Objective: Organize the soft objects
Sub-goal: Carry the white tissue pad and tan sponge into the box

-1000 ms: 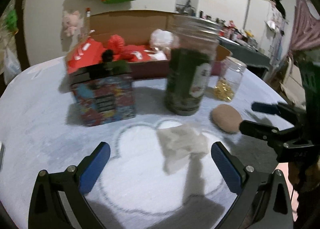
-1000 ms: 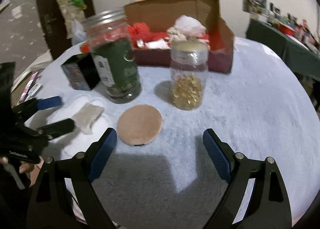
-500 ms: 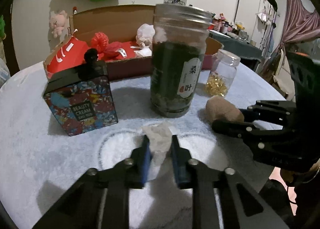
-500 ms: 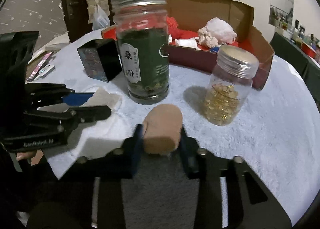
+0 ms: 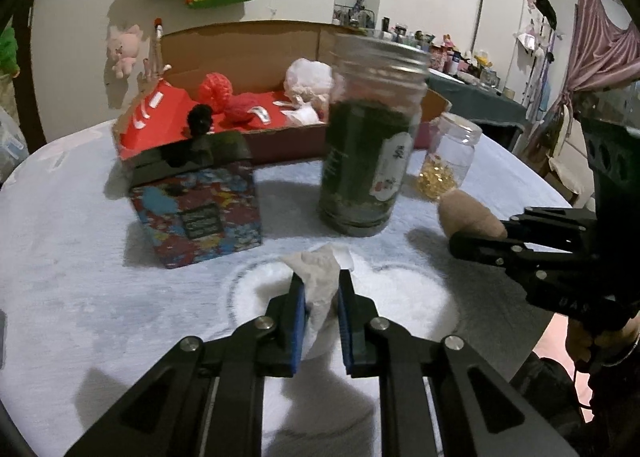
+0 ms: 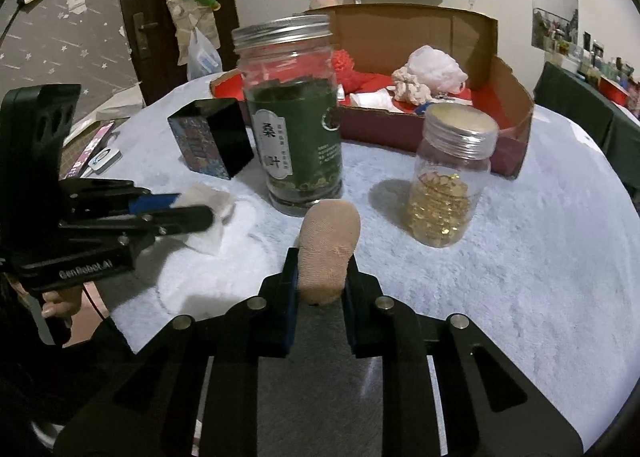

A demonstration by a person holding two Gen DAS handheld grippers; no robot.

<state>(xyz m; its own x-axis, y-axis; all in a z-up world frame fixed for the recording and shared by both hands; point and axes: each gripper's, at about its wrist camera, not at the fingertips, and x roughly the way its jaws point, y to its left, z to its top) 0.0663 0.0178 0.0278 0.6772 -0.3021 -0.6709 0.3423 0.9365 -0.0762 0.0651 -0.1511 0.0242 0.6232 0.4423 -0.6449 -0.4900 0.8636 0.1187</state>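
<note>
Fleecy tabletop (image 5: 80,257): left gripper (image 5: 322,289) clamps white tissue (image 5: 320,277), right gripper (image 6: 320,277) clamps tan sponge (image 6: 328,249); both grasped, next lift to cardboard box (image 6: 516,97) at far edge.

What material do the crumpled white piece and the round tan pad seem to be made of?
Crumpled white piece: probably thin tissue or cotton, matte; it creases between the left gripper pads.
Round tan pad: likely soft sponge, finely textured; it folds inside the right gripper.

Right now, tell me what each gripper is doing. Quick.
Left gripper: closed on the white tissue.
Right gripper: closed on the tan sponge pad, squeezed narrow.
</note>
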